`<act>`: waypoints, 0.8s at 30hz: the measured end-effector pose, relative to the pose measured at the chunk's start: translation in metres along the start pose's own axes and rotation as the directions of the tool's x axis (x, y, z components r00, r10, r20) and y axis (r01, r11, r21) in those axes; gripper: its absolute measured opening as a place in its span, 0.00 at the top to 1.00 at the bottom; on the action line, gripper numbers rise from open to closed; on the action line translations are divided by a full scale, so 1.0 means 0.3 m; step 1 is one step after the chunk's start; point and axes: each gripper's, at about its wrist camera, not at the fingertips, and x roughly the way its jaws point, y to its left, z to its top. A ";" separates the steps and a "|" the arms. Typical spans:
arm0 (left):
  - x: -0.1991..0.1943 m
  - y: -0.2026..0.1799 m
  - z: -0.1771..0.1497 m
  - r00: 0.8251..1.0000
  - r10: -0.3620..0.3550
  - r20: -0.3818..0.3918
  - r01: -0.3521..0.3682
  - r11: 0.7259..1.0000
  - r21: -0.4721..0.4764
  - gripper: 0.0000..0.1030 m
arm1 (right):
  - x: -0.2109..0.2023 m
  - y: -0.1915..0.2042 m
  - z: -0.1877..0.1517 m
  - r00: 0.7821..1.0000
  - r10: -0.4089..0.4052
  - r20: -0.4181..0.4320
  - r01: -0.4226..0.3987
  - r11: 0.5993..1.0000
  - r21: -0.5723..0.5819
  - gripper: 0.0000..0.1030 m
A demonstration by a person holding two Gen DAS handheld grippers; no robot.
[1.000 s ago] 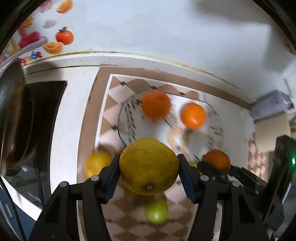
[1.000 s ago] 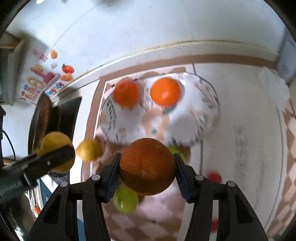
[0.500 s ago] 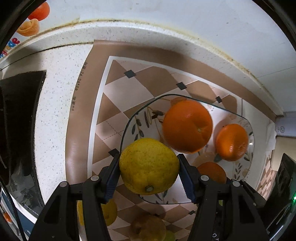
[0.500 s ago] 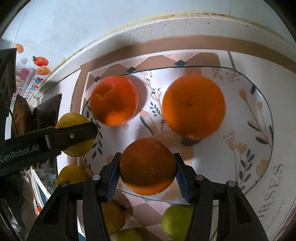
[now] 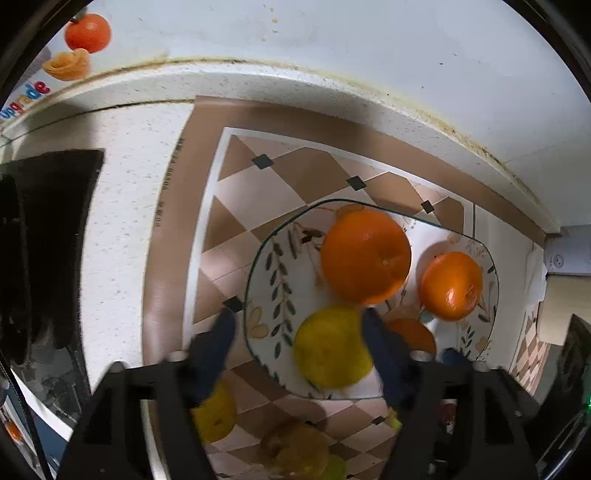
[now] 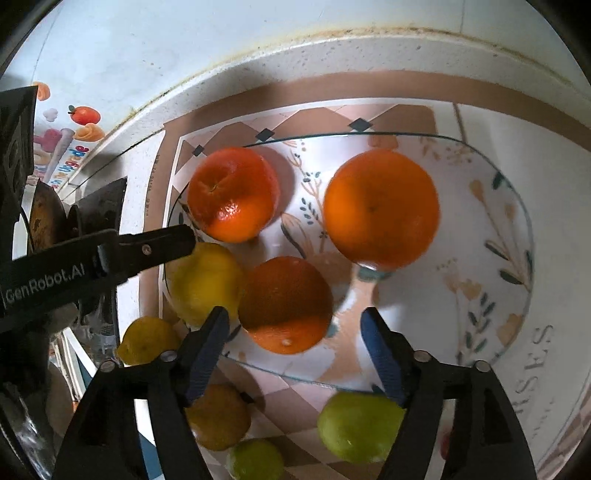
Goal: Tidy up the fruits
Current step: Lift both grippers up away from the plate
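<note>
The worktop (image 5: 122, 206) is pale speckled stone, butted against a white wall (image 5: 332, 33) along a raised back lip; the joint shows a yellowed, grimy seam. A brown-bordered mat (image 5: 258, 192) with a tan and cream diamond pattern covers the middle of the worktop. A colourful fruit-print sticker (image 6: 70, 136) is on the wall at the far left, with a dark appliance (image 5: 48, 229) below it at the worktop's left edge.

A glass plate (image 6: 509, 229) with a leaf print sits on the mat near the back lip. It carries two oranges (image 6: 380, 208) at its far side, a dark orange (image 6: 286, 304) at its near edge and a yellow citrus (image 5: 330, 347) touching that orange on the left.

The left gripper (image 5: 297, 325) is opening; the yellow citrus lies between its jaws, and blur hides whether the right-hand pad is clear of it. The right gripper (image 6: 293, 328) is also opening, jaws clear of the dark orange between them.

Off the plate, along the mat's near edge, lie a lemon (image 6: 147, 339), a green lime (image 6: 360, 426) and further fruit.
</note>
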 end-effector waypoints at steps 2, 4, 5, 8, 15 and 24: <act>-0.020 0.004 -0.020 1.000 0.013 0.011 -0.013 1.000 0.005 0.19 | -0.036 -0.015 -0.020 1.000 -0.025 0.013 0.025 1.000 -0.003 0.11; -0.041 0.013 -0.042 0.999 0.030 0.021 -0.030 0.999 0.012 0.18 | -0.070 -0.023 -0.042 0.997 -0.075 0.033 0.076 0.997 -0.007 0.11; -0.042 0.022 -0.062 0.999 0.037 0.027 -0.038 0.999 0.017 0.18 | -0.086 -0.031 -0.053 0.995 -0.089 0.041 0.090 0.996 -0.006 0.11; -0.079 0.027 -0.110 0.997 0.054 0.053 -0.056 0.998 0.030 0.18 | -0.127 -0.053 -0.082 0.990 -0.124 0.064 0.124 0.992 0.003 0.10; -0.181 -0.005 -0.242 0.985 0.092 0.146 -0.105 0.991 0.080 0.18 | -0.243 -0.077 -0.173 0.974 -0.191 0.119 0.190 0.982 0.021 0.10; -0.360 -0.021 -0.408 0.948 0.077 0.310 -0.111 0.989 0.094 0.18 | -0.432 -0.019 -0.304 0.945 -0.230 0.234 0.230 0.973 0.028 0.10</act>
